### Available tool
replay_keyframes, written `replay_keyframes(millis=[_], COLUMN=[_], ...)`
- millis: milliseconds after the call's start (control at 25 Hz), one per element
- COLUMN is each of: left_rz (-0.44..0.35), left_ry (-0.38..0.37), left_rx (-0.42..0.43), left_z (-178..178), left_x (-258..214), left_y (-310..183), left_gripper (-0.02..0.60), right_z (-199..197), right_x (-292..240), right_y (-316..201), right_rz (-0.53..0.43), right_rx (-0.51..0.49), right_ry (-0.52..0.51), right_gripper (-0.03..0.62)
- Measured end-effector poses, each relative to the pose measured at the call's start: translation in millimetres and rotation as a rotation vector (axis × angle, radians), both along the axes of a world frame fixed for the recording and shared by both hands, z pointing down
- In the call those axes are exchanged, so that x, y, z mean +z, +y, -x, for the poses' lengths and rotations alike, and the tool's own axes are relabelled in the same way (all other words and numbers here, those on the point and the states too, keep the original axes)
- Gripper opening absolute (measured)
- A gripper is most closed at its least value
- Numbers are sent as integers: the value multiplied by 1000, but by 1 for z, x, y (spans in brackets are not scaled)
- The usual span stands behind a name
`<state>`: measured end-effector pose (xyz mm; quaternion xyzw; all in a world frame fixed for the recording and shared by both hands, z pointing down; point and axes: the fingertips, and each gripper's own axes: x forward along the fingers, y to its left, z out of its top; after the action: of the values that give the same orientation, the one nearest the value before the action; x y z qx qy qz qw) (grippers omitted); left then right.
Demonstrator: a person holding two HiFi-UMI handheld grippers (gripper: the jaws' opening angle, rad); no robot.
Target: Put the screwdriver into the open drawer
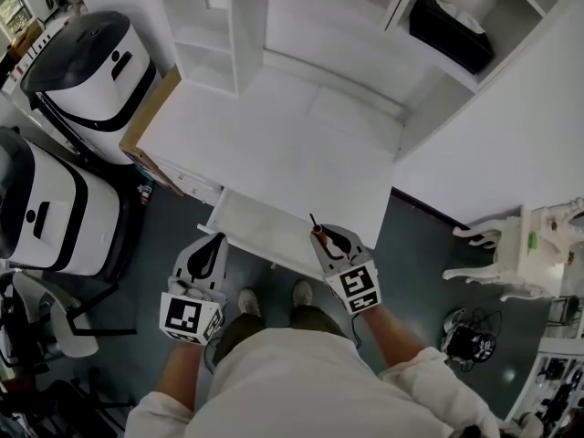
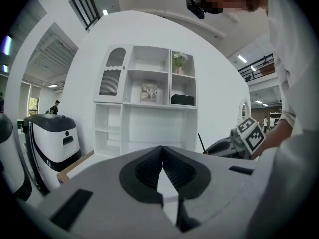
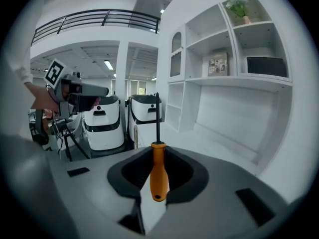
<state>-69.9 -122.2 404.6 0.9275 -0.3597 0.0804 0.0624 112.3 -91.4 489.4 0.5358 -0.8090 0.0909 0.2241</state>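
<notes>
My right gripper [image 1: 327,236] is shut on a screwdriver [image 3: 158,176] with an orange handle; the black shaft [image 3: 157,116] sticks up and forward past the jaws. It hangs over the right front corner of the open white drawer [image 1: 260,226], which is pulled out from under the white desk [image 1: 274,144]. To the left, my left gripper [image 1: 215,242] hovers at the drawer's left front corner, with its pads meeting at the tips and nothing between them [image 2: 162,151]. The left gripper view catches the right gripper [image 2: 227,146] and the screwdriver tip [image 2: 201,142].
Two white-and-black machines [image 1: 87,71] [image 1: 46,208] stand left of the desk, beside a brown panel [image 1: 146,117]. A shelf unit at the back holds a black box [image 1: 452,30]. A white chair [image 1: 516,254] stands at the right. The person's feet [image 1: 246,301] are under the drawer front.
</notes>
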Motion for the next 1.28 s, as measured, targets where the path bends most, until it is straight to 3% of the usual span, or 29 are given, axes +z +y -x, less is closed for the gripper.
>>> replay_keyframes(millis=[680,1280], left_rz=[111,220], left_ry=[-40,-71], left_rx=[-172,-281], left_z=[35,64], left_x=[48,94], left_y=[5,24], left_gripper=[5,5], right_z=[23,23], right_x=[176,300], right_y=[-32,-33], right_rz=[322,525], right_rx=[-256,-336], right_ry=[235,341], right_gripper=[77,77])
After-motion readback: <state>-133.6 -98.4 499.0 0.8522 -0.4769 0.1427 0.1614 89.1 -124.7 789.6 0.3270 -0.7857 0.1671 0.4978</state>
